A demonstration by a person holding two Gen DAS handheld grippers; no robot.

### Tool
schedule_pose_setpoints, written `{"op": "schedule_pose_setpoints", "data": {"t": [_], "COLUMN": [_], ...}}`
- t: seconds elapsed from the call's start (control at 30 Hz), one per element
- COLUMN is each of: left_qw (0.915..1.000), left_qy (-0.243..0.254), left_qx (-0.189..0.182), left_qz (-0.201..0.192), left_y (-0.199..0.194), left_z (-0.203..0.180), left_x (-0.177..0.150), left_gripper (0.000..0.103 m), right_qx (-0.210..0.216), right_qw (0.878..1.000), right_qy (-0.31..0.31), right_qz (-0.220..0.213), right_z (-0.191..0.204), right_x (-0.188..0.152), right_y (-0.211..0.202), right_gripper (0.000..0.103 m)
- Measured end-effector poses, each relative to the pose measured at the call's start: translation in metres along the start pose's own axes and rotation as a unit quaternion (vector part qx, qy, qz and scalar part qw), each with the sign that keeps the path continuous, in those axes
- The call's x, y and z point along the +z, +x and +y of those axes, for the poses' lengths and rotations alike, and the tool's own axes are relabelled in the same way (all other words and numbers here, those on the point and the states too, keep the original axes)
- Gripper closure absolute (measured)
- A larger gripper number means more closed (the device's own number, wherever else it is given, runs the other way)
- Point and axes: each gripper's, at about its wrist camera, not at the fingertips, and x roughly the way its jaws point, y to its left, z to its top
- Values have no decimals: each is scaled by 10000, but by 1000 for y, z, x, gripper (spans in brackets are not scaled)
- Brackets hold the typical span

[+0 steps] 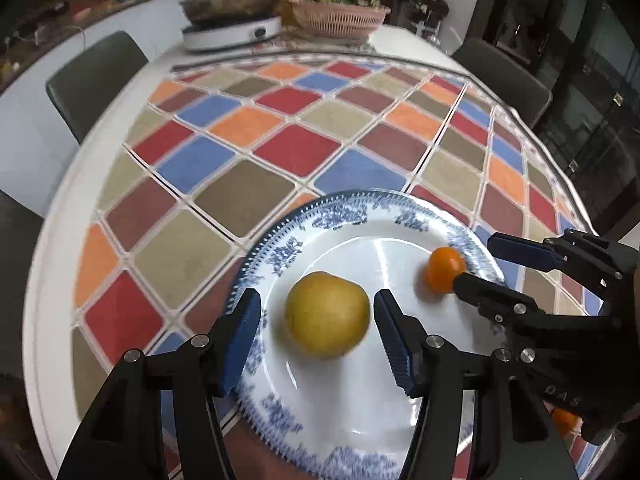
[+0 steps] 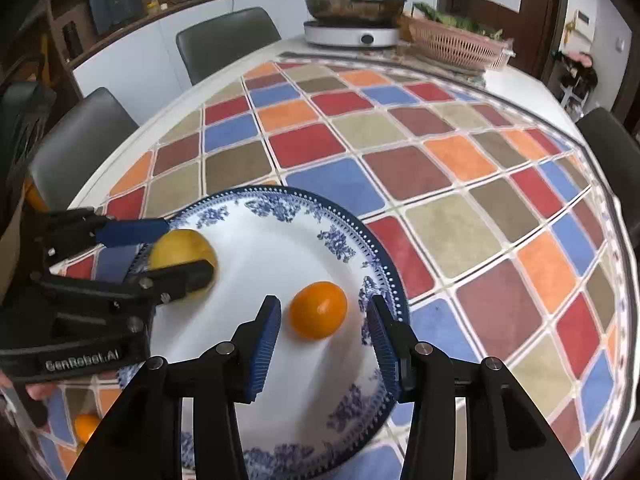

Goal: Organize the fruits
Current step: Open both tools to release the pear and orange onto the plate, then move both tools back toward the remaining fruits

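Observation:
A blue-and-white plate (image 1: 320,216) (image 2: 360,240) lies on a checked tablecloth. A yellow pear (image 1: 327,314) (image 2: 182,252) and a small orange (image 1: 444,270) (image 2: 318,310) lie on it. My left gripper (image 1: 316,312) is open, its fingers either side of the pear with gaps. My right gripper (image 2: 322,316) is open around the orange, not touching it. Each gripper shows in the other view: the right (image 1: 476,260), the left (image 2: 180,250). A second orange (image 1: 564,422) (image 2: 86,426) lies on the cloth by the near edge, partly hidden.
An electric hotplate with a pan (image 1: 230,30) (image 2: 352,30) and a pink basket of greens (image 1: 340,14) (image 2: 456,42) stand at the table's far end. Dark chairs (image 1: 94,76) (image 2: 224,38) surround the table.

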Motion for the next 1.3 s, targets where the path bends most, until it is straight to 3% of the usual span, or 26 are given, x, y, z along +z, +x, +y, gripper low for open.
{"op": "schedule_pose_setpoints", "data": {"t": [0.13, 0.23, 0.4, 0.47, 0.6, 0.93, 1.3], "left_qw": [9994, 9980, 9946, 9928, 9891, 9842, 9814], "left_qy": [32, 109, 253, 287, 372, 486, 633], "left_qx": [35, -12, 22, 26, 65, -15, 0], "left_qz": [-345, -625, -1004, -1165, -1422, -1703, -1814], "left_y": [-36, -66, -107, -123, -152, -195, -206], "left_z": [-4, -13, -30, -34, -44, -68, -88], "left_x": [-17, -35, -57, -64, -82, -123, -160], "left_gripper": [42, 37, 32, 28, 24, 16, 14], "right_qx": [-25, -62, -88, -107, -180, -291, -395], "right_qw": [9997, 9987, 9960, 9950, 9924, 9879, 9854], "right_qy": [69, 109, 123, 145, 156, 207, 430], "right_qz": [-250, -499, -878, -983, -1211, -1510, -1600], "right_z": [2, 5, 15, 18, 27, 41, 45], "right_x": [-6, -16, -35, -42, -61, -107, -155], "right_y": [-29, -55, -98, -112, -142, -192, -220], "right_gripper": [57, 49, 47, 39, 36, 31, 31]}}
